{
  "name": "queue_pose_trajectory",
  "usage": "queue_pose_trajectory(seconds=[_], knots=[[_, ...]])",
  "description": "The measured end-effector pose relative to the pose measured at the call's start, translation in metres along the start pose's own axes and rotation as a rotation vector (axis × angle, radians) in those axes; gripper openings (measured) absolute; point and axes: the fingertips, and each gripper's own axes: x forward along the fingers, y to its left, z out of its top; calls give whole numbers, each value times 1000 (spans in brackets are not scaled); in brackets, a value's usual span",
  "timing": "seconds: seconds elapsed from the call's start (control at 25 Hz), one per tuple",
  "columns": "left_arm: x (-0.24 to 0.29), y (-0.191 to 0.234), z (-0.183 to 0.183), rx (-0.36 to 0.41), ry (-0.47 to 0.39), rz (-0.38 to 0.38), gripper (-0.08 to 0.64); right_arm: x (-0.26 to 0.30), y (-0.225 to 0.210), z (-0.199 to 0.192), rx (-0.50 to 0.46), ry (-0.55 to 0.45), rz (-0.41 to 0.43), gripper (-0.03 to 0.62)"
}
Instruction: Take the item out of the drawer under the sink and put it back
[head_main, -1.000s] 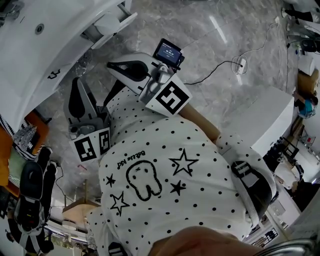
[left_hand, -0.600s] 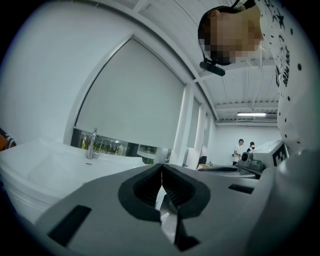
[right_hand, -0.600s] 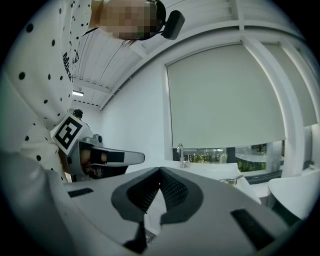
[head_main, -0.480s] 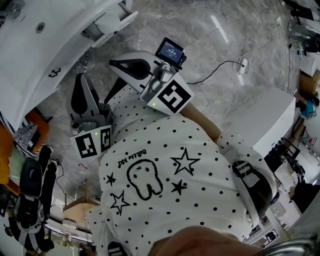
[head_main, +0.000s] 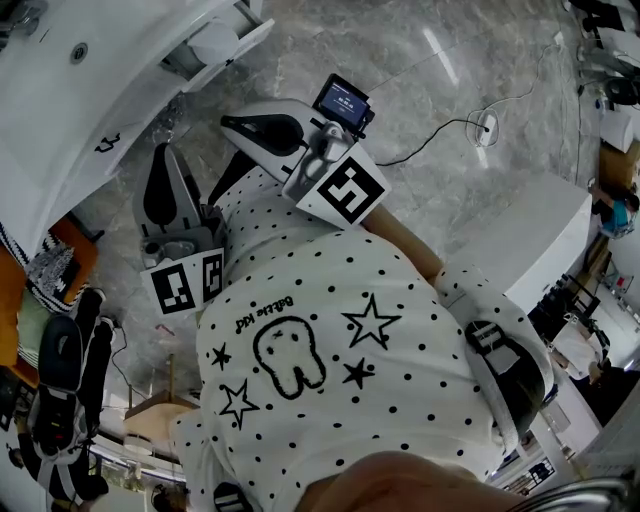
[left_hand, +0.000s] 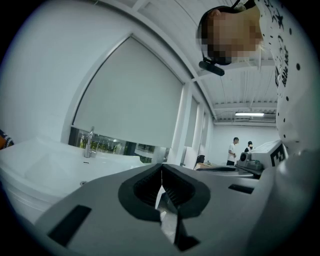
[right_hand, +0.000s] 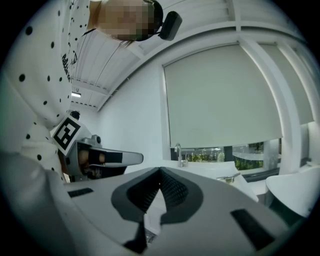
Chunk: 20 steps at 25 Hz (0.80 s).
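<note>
Sink cropped at edge; dotted shirt fills foreground.

claws: 2 (L claw, R claw)
marker cubes: 2
sink: 1
faucet: 1
ppl in bkgd: 2
small screen: 1

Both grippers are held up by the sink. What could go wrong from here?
1. The left gripper and the right gripper are both shut and empty. Reaching in like this would likely bump a thing rather than grasp it.
2. The left gripper's tip is close to the sink edge, so a forward push might knock it.
3. A cable lies across the floor. A step that way could snag it.
</note>
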Motion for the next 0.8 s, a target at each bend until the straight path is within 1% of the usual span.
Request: queue_pose_trajectory(seconds=[0.28,0.8], knots=[[0,1,-1,-6,4,5,5,-1,-2,0,17,-2,-8,12],[0,2,-2,-7,6,8,5,-1,-3,2,-2,-14,-8,12]])
